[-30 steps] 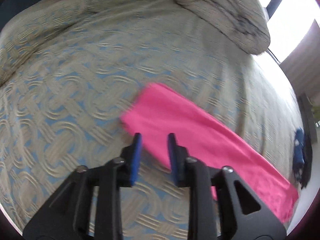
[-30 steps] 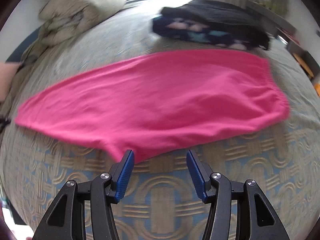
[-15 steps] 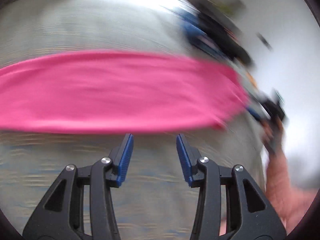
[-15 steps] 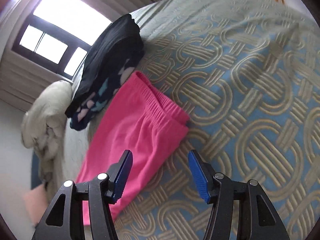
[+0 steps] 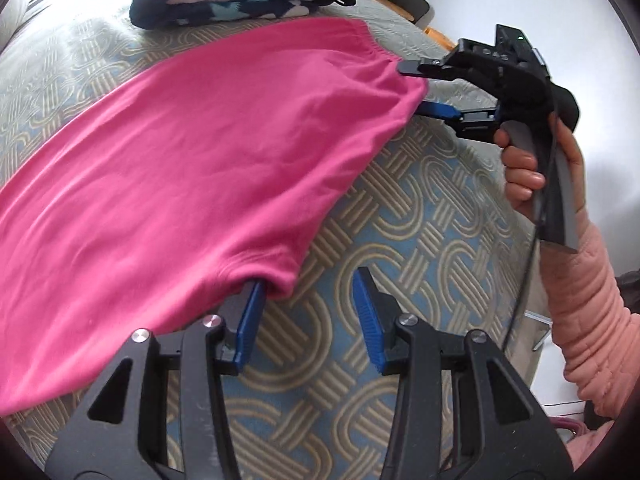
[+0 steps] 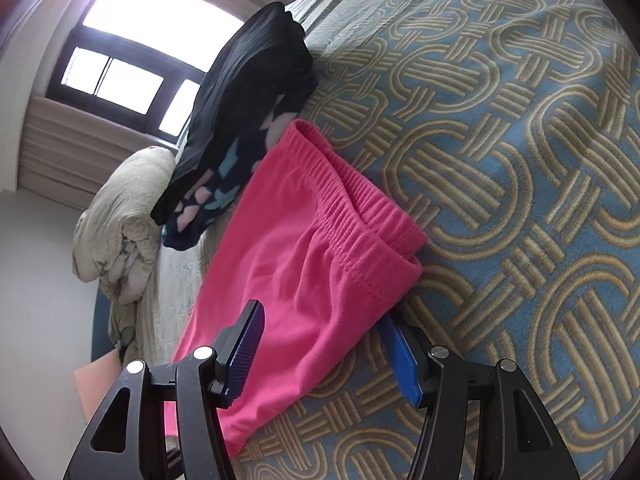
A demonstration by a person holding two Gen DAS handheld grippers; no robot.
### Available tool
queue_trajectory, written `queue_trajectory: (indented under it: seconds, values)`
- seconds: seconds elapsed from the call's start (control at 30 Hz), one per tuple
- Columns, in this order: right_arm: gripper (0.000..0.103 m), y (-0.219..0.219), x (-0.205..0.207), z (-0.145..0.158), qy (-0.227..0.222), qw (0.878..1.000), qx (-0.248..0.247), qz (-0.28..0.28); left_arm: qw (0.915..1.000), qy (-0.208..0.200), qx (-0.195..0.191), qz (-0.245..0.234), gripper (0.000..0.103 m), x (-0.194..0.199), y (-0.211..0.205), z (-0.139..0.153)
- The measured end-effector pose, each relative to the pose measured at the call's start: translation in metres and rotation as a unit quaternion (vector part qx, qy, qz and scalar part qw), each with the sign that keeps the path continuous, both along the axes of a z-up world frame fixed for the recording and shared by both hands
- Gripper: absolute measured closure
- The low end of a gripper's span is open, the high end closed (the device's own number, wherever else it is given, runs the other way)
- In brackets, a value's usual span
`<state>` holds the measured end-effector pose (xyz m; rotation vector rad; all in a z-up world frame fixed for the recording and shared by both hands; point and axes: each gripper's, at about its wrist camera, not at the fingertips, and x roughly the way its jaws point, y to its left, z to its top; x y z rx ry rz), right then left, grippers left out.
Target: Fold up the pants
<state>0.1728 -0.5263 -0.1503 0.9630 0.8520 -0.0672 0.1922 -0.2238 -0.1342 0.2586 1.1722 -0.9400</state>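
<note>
Left tongs point(image 5: 308, 312) stood wide apart at the crotch corner of the pink pants point(image 5: 180, 168); their left pad was tucked under the hem there, while the right pad stood clear of the cloth over the bed point(image 5: 420, 216). The pants lay flat on the patterned bedspread, legs stacked, stretching from that corner up to the elastic waistband. At the waistband's near corner the right tongs point(image 6: 332, 352) were also spread wide, one pad above the cloth and the other slipped beneath its edge, not yet closed on the fabric. Beyond the far edge of the pants, touching the waistband end, sat a pile of dark folded clothes point(image 6: 244, 120). A rumpled beige duvet point(image 6: 120, 224) lay past that pile.
</note>
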Motion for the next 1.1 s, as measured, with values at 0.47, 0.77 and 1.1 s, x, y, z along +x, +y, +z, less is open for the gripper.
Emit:
queue_trajectory:
  seconds: [0.47, 0.77, 1.1]
  values:
    - [0.095, -0.011, -0.006, 0.023, -0.016, 0.996, -0.064, -0.059, 0.9992, -0.017, -0.034, 0.015, 0.088, -0.007, -0.003, 0.013]
    - [0.082, -0.038, -0.013, -0.001, 0.049, 0.997, -0.05, -0.031, 0.9994, -0.033, -0.008, 0.011, 0.088, -0.017, -0.019, 0.001]
    - [0.049, -0.043, -0.026, 0.05, 0.1, 0.953, -0.238, -0.157, 0.9994, -0.03, -0.005, 0.016, 0.082, -0.015, -0.022, 0.003]
